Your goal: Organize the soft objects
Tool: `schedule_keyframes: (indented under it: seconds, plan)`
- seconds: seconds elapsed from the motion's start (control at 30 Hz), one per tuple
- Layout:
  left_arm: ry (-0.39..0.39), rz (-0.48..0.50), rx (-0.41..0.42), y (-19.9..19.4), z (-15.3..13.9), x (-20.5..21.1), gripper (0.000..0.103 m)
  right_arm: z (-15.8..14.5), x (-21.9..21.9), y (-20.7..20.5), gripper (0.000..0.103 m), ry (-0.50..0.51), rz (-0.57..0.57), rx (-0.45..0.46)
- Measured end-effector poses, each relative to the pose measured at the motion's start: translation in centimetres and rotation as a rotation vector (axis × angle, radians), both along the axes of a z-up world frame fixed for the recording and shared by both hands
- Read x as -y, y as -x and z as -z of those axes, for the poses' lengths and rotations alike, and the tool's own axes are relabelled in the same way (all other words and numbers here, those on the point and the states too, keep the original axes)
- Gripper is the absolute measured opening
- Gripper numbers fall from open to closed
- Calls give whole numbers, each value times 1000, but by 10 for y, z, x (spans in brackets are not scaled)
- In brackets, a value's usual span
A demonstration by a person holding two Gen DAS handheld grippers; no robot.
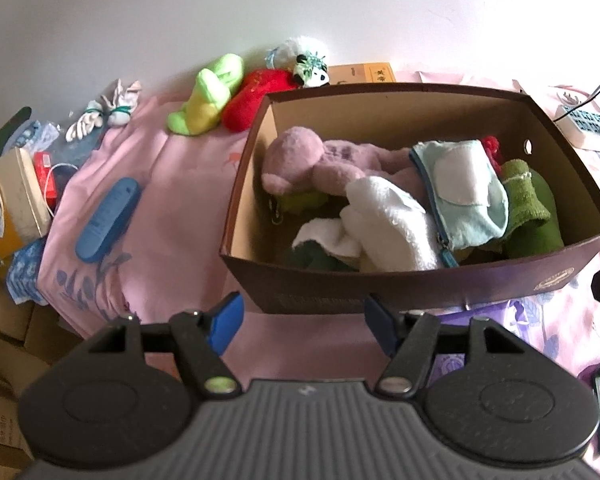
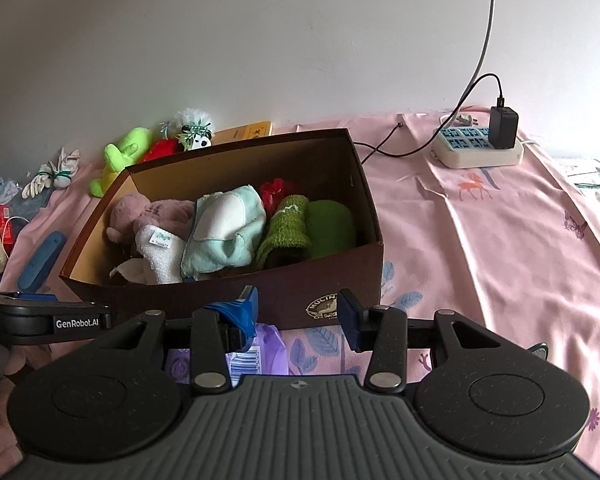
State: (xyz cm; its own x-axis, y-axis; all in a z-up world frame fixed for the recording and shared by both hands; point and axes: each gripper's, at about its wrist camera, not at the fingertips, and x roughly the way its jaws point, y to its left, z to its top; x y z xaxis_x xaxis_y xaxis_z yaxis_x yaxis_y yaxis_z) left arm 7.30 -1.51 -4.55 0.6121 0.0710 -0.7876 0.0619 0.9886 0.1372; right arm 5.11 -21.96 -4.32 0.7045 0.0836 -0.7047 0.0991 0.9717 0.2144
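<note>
Left gripper (image 1: 302, 322): jaws spread wide, nothing between them; it hangs just short of the box's near wall.
Right gripper (image 2: 298, 314): jaws parted more narrowly, also empty, over the pink bedsheet (image 2: 480, 248) at the same near wall.
Box (image 1: 440, 286): brown cardboard, open-topped, already holding a pink plush bear (image 1: 300, 160), a white towel (image 1: 388, 224), a pale blue pouch (image 1: 460, 192) and green knitwear (image 1: 524, 192).
Soft things still out: a lime-green plush toy (image 1: 208, 96), a red plush (image 1: 256, 96) and a small panda toy (image 1: 314, 70) lie against the wall beyond the box's far left corner; knotted white socks (image 1: 100, 116) sit further left.
Key relation: from the left gripper the green plush lies at about 11 o'clock, its long axis running diagonally from 7 towards 1 o'clock.
Nearer hand: the left, judging by both views; the right would have to reach across the box.
Likely next step: left gripper goes out around the box's left side for the green or red plush.
</note>
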Motion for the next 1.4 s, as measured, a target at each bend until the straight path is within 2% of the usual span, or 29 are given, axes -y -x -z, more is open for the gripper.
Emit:
schedule_keyframes:
  seconds: [0.37, 1.4]
  plan:
    - [4, -17, -4, 3, 4, -1, 67, 2, -7, 2, 27, 31, -18, -2]
    - [-11, -22, -14, 8, 8, 0, 67, 4, -7, 4, 28, 29, -31, -6]
